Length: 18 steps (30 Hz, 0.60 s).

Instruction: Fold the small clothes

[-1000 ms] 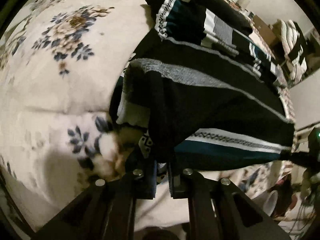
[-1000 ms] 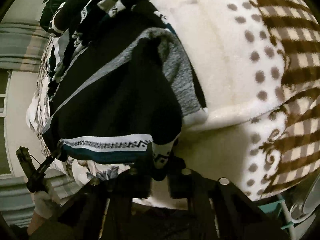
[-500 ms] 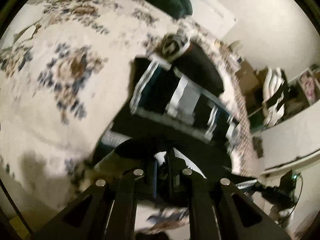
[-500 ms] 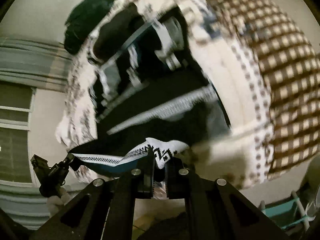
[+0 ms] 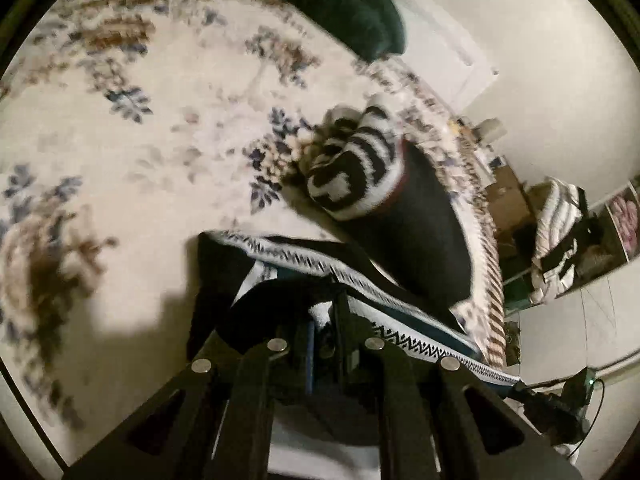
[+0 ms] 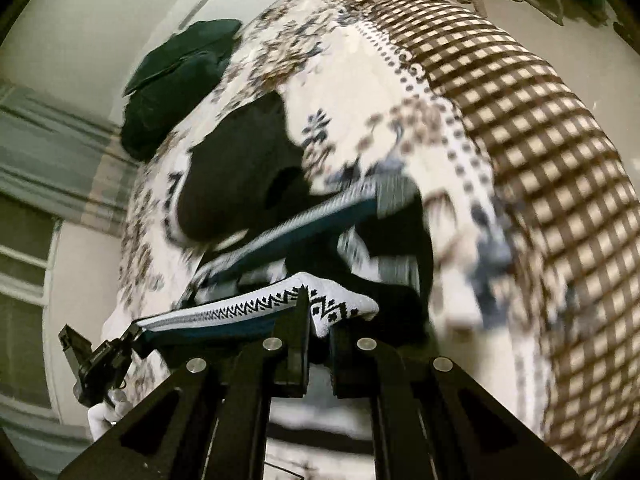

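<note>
Patterned garment stretched between both tongs above the bed

The left tongs (image 5: 322, 320) and right tongs (image 6: 318, 320) each pinch a corner of the black, teal and white zigzag-trimmed garment (image 6: 256, 304), lifted over the floral bedspread (image 5: 132, 128). Beyond it lie a rolled striped sock (image 5: 352, 176) on a black garment (image 5: 424, 240), and far off, a dark green pillow (image 6: 180, 76).

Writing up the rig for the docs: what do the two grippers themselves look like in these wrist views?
Both look alike. The left gripper and right gripper are matte black, each with two flat narrow fingers on angular black linkage arms with triangular cut-outs and four round silver fasteners. The left one shows a thin blue strip along one finger's inner face. From the right wrist view, a white-gloved hand grips the left unit.
</note>
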Each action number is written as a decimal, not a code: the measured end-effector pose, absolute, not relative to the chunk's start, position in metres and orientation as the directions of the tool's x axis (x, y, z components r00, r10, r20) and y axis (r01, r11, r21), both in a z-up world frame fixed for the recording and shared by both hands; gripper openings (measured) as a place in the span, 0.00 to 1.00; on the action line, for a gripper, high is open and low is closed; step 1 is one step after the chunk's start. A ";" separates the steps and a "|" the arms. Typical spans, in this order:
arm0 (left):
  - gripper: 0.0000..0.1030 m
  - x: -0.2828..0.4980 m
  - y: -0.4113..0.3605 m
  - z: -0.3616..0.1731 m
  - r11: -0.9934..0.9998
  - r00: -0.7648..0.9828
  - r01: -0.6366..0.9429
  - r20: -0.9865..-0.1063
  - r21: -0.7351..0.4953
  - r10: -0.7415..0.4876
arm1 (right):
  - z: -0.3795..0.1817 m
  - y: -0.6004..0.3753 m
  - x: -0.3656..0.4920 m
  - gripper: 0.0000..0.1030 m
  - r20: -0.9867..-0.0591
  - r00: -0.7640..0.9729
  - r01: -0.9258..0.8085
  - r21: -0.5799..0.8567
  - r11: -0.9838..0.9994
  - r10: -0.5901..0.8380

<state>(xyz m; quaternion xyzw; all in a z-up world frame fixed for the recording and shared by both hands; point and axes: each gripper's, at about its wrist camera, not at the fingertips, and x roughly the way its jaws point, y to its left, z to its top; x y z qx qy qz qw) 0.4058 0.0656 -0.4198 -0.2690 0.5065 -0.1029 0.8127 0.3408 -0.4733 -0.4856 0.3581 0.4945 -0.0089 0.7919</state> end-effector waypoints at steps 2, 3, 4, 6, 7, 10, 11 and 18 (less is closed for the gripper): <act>0.06 0.435 0.062 -0.443 0.842 0.425 -0.143 -0.801 -0.520 -0.422 | -0.504 -0.482 0.371 0.07 -0.802 0.493 0.393 0.550 0.736 0.336; 0.07 0.442 0.060 -0.448 0.840 0.414 -0.155 -0.806 -0.520 -0.422 | -0.524 -0.487 0.398 0.07 -0.813 0.470 0.410 0.546 0.731 0.343; 0.09 0.451 0.060 -0.456 0.836 0.401 -0.176 -0.813 -0.520 -0.421 | -0.533 -0.490 0.413 0.07 -0.817 0.454 0.418 0.547 0.726 0.354; 0.09 0.460 0.062 -0.462 0.820 0.389 -0.216 -0.817 -0.530 -0.426 | -0.541 -0.492 0.420 0.08 -0.819 0.447 0.428 0.549 0.718 0.360; 0.09 0.463 0.064 -0.464 0.810 0.390 -0.237 -0.816 -0.537 -0.427 | -0.548 -0.494 0.426 0.09 -0.817 0.440 0.439 0.557 0.705 0.371; 0.16 0.467 0.070 -0.467 0.782 0.401 -0.281 -0.808 -0.557 -0.432 | -0.558 -0.503 0.444 0.17 -0.788 0.462 0.438 0.603 0.667 0.408; 0.22 0.466 0.071 -0.467 0.775 0.408 -0.287 -0.804 -0.564 -0.434 | -0.555 -0.507 0.447 0.26 -0.774 0.485 0.427 0.616 0.662 0.408; 0.59 0.473 0.093 -0.448 0.735 0.498 -0.314 -0.763 -0.601 -0.411 | -0.528 -0.515 0.435 0.63 -0.760 0.545 0.396 0.605 0.690 0.354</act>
